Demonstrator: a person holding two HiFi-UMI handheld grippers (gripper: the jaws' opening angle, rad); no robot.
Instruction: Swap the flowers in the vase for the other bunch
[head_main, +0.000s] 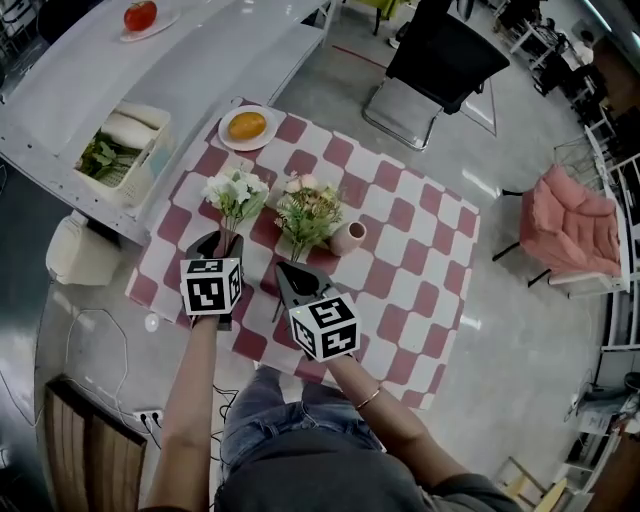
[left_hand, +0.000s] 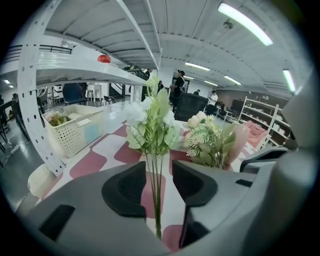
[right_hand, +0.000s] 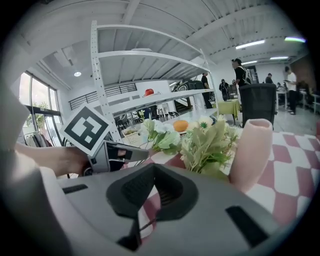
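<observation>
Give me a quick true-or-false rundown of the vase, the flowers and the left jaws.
1. The vase holds no flowers. True.
2. The left gripper is clamped shut on the white bunch. False: its jaws stand apart, with the stems between them.
3. An orange lies on the plate. True.
4. The basket sits on the checked cloth. False: it sits on the white counter beside the cloth.
5. The pink bunch stands between the white bunch and the vase. True.
</observation>
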